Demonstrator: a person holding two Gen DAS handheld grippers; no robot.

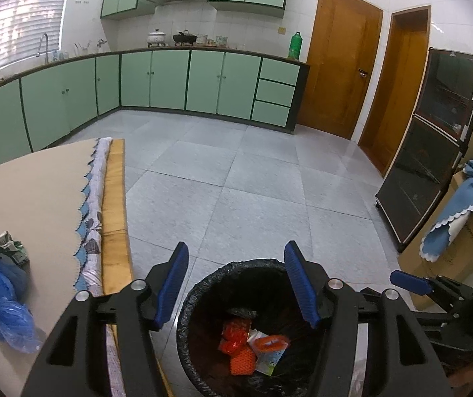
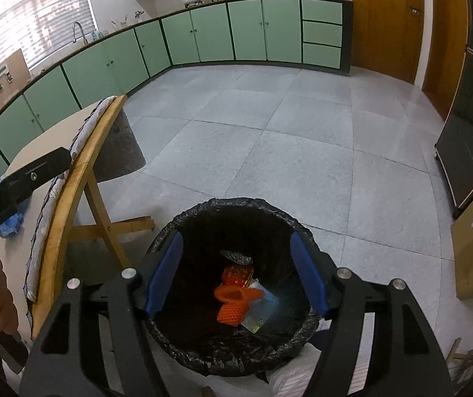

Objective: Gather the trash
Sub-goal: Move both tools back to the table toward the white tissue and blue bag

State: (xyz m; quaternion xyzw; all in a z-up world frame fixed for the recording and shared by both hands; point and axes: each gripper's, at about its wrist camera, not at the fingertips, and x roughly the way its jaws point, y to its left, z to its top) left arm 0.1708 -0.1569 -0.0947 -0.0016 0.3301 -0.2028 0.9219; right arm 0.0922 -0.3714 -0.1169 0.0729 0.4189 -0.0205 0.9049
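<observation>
Remaining trash seen on table [image 1: 31,178], far left of left gripper [image 1: 236,284]: blue plastic bag [image 1: 1,301] and crumpled green wrapper [image 1: 8,246] just behind it. Bag's long axis judged roughly along left table edge. Left hand nearer; right gripper [image 2: 236,274] poised over bin [image 2: 186,340]. Both jaw pairs spread wide, nothing held. Bin black-lined, beside table; orange net pieces [image 2: 233,301], foil wrapper, light packet lying inside. Next reach judged leftward, onto table.

Green cabinets [image 1: 170,79], grey tile floor [image 1: 253,182]
</observation>
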